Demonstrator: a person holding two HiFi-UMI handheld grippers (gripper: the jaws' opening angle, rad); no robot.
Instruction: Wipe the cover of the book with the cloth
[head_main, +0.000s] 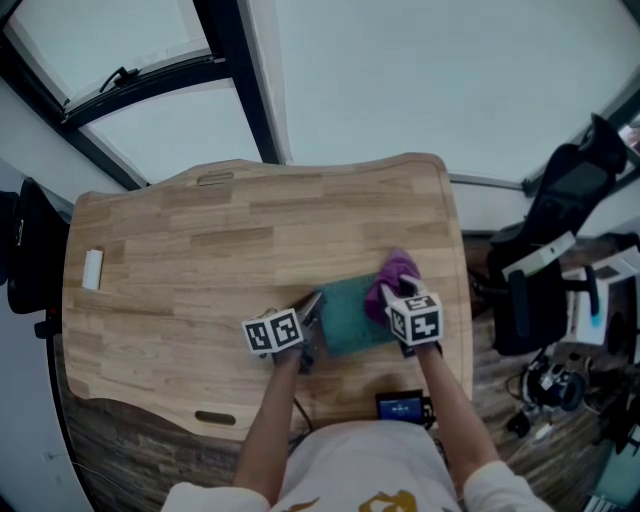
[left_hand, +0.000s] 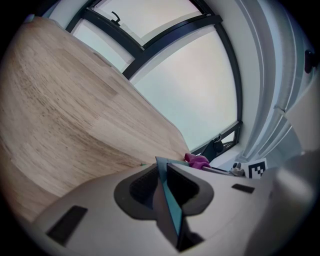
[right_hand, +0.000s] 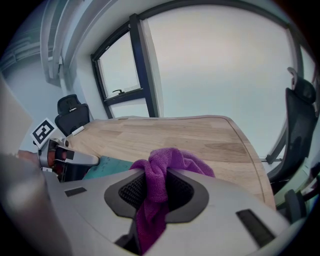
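A teal book lies on the wooden desk near its front right. My left gripper is shut on the book's left edge; in the left gripper view the teal cover runs edge-on between the jaws. My right gripper is shut on a purple cloth, which rests on the right part of the book. In the right gripper view the cloth bunches out over the jaws, with the teal cover to the left.
A small white object lies at the desk's left edge. A dark device with a blue screen sits at the front edge. A black office chair and equipment stand right of the desk. Window frames run behind.
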